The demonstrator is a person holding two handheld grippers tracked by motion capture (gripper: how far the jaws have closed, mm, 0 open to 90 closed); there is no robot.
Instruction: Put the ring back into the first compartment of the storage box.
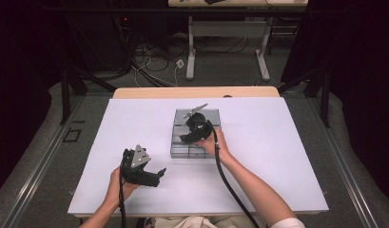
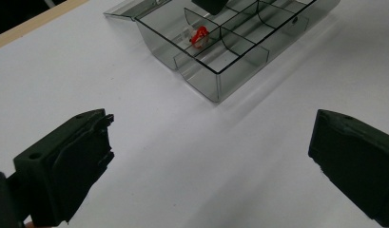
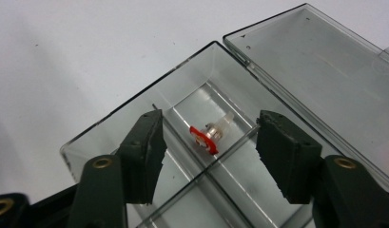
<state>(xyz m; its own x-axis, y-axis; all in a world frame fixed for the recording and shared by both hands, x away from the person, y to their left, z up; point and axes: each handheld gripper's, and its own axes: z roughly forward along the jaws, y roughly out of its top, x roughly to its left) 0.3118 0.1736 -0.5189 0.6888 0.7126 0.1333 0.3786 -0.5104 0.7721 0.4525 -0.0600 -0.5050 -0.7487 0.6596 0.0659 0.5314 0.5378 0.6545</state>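
The small clear plastic part with red cap [image 3: 210, 135] lies in the grey transparent compartment box [image 3: 111, 123], between the spread jaws of the right gripper [image 3: 209, 142], untouched; the left gripper [image 2: 206, 156] is spread too

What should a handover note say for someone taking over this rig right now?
Right gripper: open, jaws either side of the small red-and-clear part without touching it, over the clear compartment box.
Left gripper: open and empty, above the white table, away from the box.
Box: lid laid open flat.
Done: the part lies loose in a corner compartment.
Left: probably withdraw the right gripper; perhaps close the lid.
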